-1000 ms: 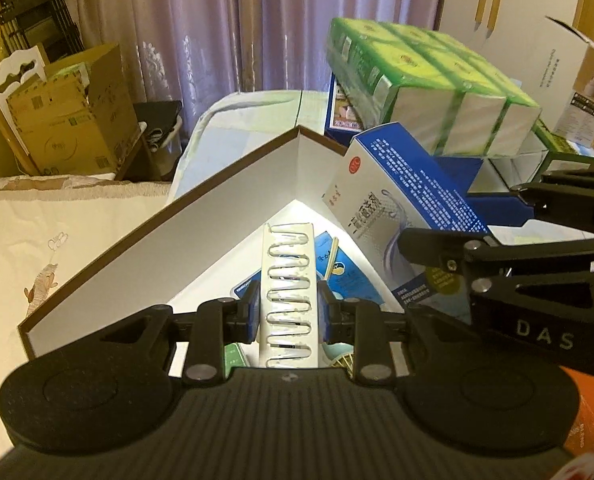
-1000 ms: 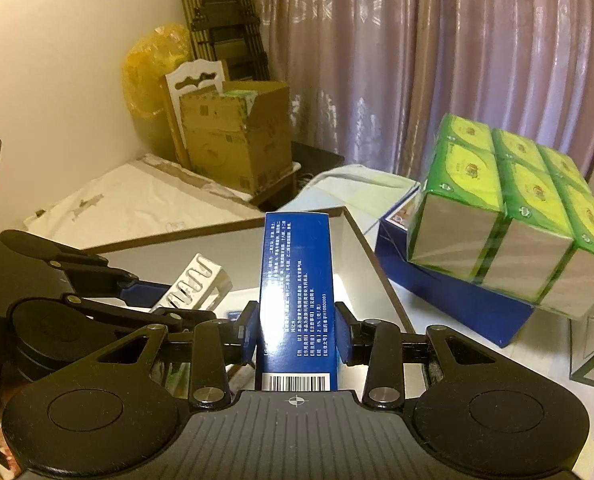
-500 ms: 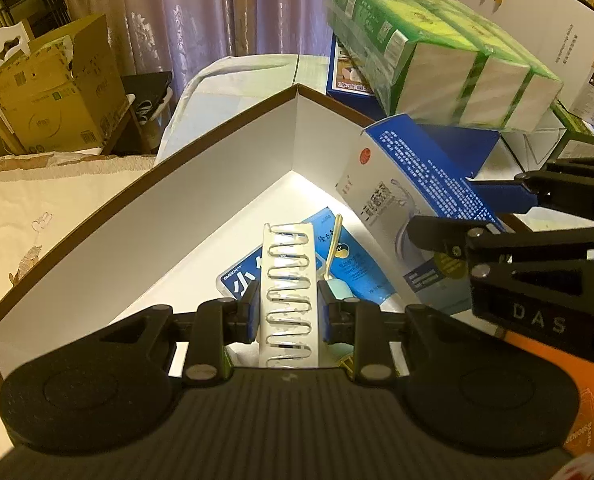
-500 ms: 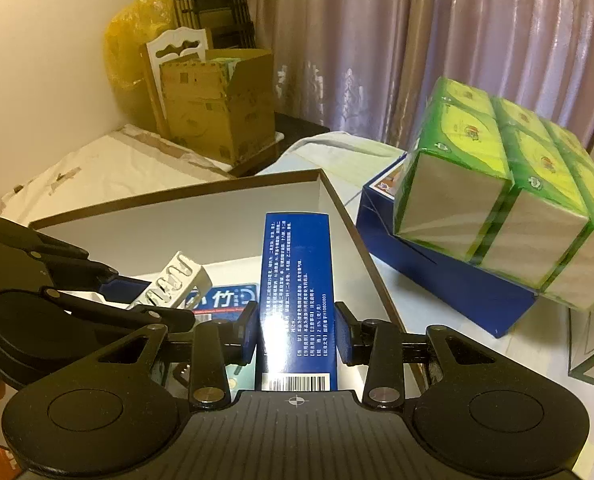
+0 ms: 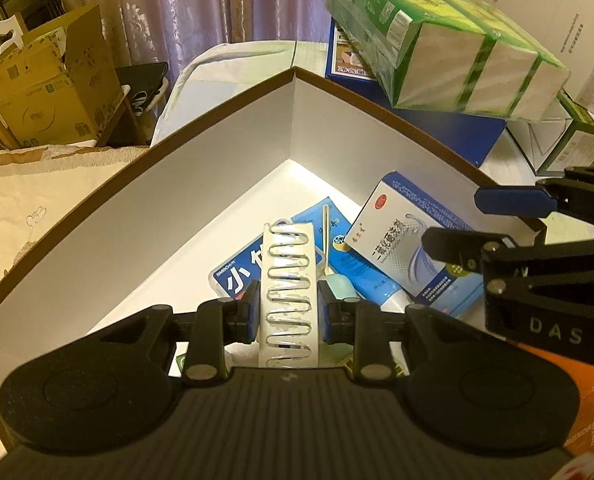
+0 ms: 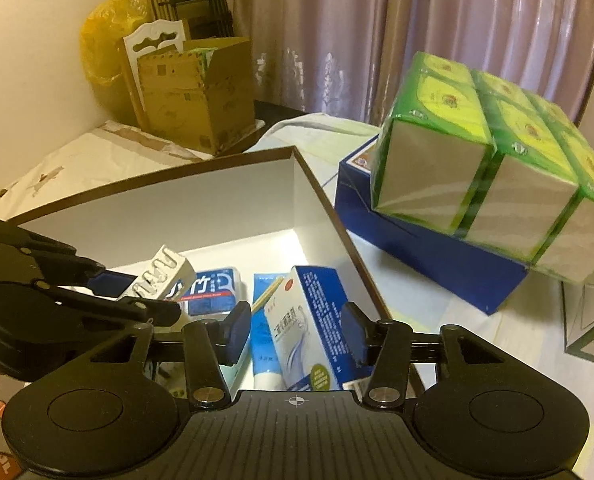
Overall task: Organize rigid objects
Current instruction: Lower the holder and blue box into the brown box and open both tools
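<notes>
A large white box with a brown rim (image 5: 217,168) (image 6: 177,208) lies open below both grippers. My left gripper (image 5: 289,304) (image 6: 137,294) is shut on a small white box with a silver zigzag pattern (image 5: 287,276) (image 6: 157,276), held just above the big box's floor. My right gripper (image 6: 295,332) (image 5: 481,220) has its jaws opening. A blue-and-white medicine box (image 6: 309,328) (image 5: 401,232) lies tilted between them inside the big box, with the left pad clear of it. Under it lie a blue tube (image 6: 265,344) and a blue packet (image 5: 237,276).
A green pack of tissue boxes (image 6: 489,152) (image 5: 437,40) rests on a dark blue box (image 6: 437,248) to the right of the big box. A cardboard carton (image 6: 193,92) (image 5: 45,84) stands at the back left before the curtains. White cartons sit at the far right.
Both grippers have sunk toward the big white box. The right jaws have spread, and the medicine box has gone from upright in the grip to lying tilted in the big box.
</notes>
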`<state>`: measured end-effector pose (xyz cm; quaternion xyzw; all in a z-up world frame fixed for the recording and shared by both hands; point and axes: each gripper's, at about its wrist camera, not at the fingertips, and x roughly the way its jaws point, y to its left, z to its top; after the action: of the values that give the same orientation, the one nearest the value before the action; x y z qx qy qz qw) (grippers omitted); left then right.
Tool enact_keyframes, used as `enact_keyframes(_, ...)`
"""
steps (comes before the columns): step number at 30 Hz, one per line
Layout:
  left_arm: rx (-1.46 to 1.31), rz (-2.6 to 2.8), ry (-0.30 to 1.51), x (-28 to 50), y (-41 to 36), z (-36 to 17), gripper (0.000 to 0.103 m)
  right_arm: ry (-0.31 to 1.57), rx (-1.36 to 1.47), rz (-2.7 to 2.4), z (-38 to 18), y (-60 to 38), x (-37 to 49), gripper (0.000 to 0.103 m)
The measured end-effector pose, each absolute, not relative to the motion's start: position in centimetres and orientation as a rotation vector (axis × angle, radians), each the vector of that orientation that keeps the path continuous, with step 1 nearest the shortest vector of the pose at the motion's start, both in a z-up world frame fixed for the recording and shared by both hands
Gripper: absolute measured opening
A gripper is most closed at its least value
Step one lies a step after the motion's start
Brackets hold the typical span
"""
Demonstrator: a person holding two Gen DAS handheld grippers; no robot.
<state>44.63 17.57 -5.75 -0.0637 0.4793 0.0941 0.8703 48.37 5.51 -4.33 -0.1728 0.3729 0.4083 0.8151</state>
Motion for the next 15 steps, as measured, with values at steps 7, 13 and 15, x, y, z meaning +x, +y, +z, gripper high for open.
enact_keyframes(7,-0.139,0.208,0.996,44.5,17.9,-5.8,0.032,0.815,-0.379,0.877,-4.8,5.4,47.9,0.050)
enact_keyframes(13,-0.142,0.235,0.977,43.7,18.6,-5.3,0.043,0.810,-0.381,0.890,-4.5,5.1,47.2,0.067)
enact_keyframes(15,-0.148,0.244,0.976,43.4,18.9,-5.3,0.044,0.804,-0.386,0.898,-4.4,5.1,46.9,0.070)
